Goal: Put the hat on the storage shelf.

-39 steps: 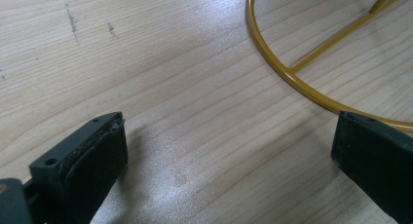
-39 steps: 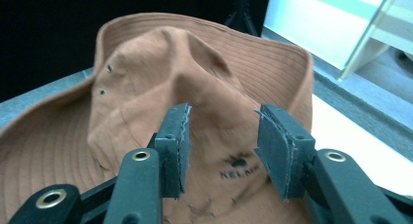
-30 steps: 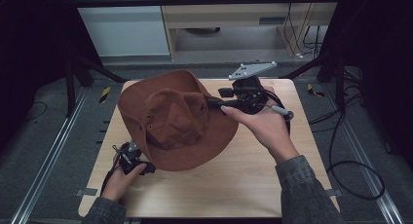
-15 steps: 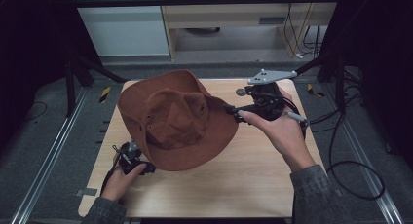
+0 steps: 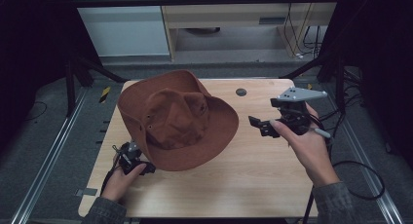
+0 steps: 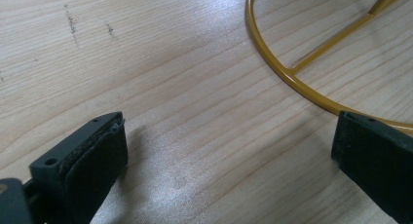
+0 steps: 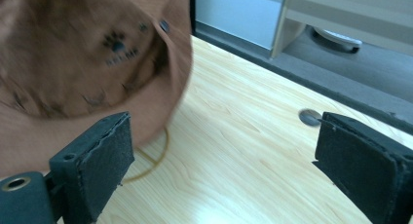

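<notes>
a brown, wide-brimmed fabric hat (image 5: 178, 119) sits crown-up on the pale wooden table (image 5: 253, 180). in the right gripper view its brim (image 7: 160, 112) hangs clear of the wood, and a thin yellow wire ring (image 7: 156, 158) shows on the table under that edge.

the right gripper (image 5: 260, 125) is held in the person's right hand (image 5: 304, 141), apart from the hat, with the brim off its jaw tips on the far side from the hand. its jaws stand wide apart with nothing between them. in the right gripper view the brim lies beyond the left jaw, and a small round grey disc (image 7: 310, 117) set in the tabletop lies just beside the right jaw's tip.

the left gripper (image 5: 131, 158) lies low on the table in the person's left hand (image 5: 122, 177), tucked at the near brim edge, which hides its jaw tips from above. in the left gripper view its jaws gape wide over bare wood, empty. the yellow ring (image 6: 287, 73) curves ahead of them, its arc running behind the right jaw, and a straight yellow spoke (image 6: 341, 39) joins it.
</notes>
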The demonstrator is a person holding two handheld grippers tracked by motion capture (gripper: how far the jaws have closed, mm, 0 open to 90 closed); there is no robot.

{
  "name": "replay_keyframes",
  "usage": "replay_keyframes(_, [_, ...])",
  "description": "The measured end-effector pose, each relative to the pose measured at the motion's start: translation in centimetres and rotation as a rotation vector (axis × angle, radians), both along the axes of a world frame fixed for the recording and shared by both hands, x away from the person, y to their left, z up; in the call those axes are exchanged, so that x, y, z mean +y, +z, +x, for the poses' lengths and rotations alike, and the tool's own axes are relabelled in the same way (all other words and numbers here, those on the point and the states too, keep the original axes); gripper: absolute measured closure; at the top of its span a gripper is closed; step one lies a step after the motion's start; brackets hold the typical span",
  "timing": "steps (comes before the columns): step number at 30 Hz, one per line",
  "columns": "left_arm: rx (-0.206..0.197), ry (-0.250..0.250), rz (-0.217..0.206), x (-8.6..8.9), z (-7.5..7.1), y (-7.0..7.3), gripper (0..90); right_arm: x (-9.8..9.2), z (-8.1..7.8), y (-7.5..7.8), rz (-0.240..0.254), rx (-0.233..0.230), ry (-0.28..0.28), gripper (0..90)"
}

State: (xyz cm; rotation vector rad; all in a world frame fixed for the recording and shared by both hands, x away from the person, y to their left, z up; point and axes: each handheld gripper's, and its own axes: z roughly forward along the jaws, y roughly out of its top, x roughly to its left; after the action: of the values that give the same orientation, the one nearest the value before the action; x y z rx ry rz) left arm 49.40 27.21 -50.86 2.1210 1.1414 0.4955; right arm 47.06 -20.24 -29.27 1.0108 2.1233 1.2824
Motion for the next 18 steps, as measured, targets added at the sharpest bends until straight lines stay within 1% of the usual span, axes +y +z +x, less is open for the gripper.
replay_keyframes(1, [0.000,0.000,0.000,0.0,0.0,0.0,0.0,0.0,0.0,0.0,0.000,0.000,0.000,7.9])
replay_keyframes(2, [0.000,0.000,0.000,0.0,0.0,0.0,0.0,-0.9,-0.4,-0.9,-0.001,-0.002,-0.013,8.3])
replay_keyframes(6, [0.000,0.000,0.000,0.0,0.0,0.0,0.0,-2.2,-1.0,-2.8,-0.005,0.018,-0.041,10.2])
replay_keyframes(7, [0.000,0.000,0.000,0.0,0.0,0.0,0.0,-2.2,-1.0,-2.8,-0.005,0.018,-0.041,10.2])
replay_keyframes(8, [-0.001,0.001,0.000,0.0,0.0,0.0,0.0,-2.8,-1.2,-4.0,-0.009,0.025,-0.064,12.0])
replay_keyframes(9, [-0.001,0.001,0.000,0.0,0.0,0.0,0.0,-3.0,-1.3,-4.5,-0.010,0.028,-0.072,11.9])
replay_keyframes(10, [-0.001,0.002,0.000,0.0,0.0,0.0,0.0,-3.0,-1.3,-4.5,-0.010,0.028,-0.072,11.9])
replay_keyframes(11, [-0.001,0.002,0.000,0.0,0.0,0.0,0.0,-3.2,-1.3,-5.0,-0.012,0.032,-0.080,12.1])
replay_keyframes(12, [-0.001,0.002,0.000,0.0,0.0,0.0,0.0,-3.6,-1.3,-6.2,-0.012,0.043,-0.092,12.7])
replay_keyframes(13, [-0.001,0.002,0.000,0.0,0.0,0.0,0.0,-3.7,-1.3,-6.7,-0.009,0.048,-0.097,12.8])
replay_keyframes(16, [-0.001,0.002,0.000,0.0,0.0,0.0,0.0,-4.1,-1.4,-8.0,-0.002,0.062,-0.104,13.1])
replay_keyframes(18, [-0.001,0.002,0.000,0.0,0.0,0.0,0.0,-4.3,-1.5,-8.6,-0.003,0.057,-0.108,13.1])
